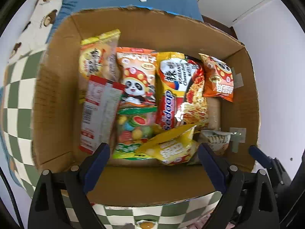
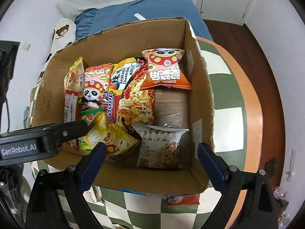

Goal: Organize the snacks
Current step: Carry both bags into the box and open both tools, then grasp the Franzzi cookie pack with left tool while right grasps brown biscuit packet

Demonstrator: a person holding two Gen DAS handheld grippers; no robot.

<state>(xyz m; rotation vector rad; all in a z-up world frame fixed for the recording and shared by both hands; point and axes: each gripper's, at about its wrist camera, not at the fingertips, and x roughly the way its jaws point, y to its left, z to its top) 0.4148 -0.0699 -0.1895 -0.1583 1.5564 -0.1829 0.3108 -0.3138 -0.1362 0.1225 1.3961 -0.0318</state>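
Observation:
An open cardboard box (image 1: 57, 95) holds several snack packs. Among them are an orange panda bag (image 1: 135, 76), Korean cheese noodles (image 1: 183, 91), a smaller orange panda bag (image 1: 219, 78), a fruit candy bag (image 1: 131, 129) and a red-and-white carton (image 1: 99, 110). My left gripper (image 1: 153, 150) is open above a yellow packet (image 1: 171, 150) at the box's near end, not touching it. My right gripper (image 2: 151, 148) is open over a white oat-cookie packet (image 2: 162, 147), its pads clear of it. The left gripper's black body (image 2: 38, 143) reaches in from the left.
The box (image 2: 202, 95) sits on a green-and-white checked cloth (image 2: 225, 118) over a round table with an orange rim (image 2: 253, 133). A blue cushion (image 2: 133, 5) and a bear-print cloth (image 1: 43, 9) lie behind. A small orange packet (image 2: 183, 200) lies at the box's near side.

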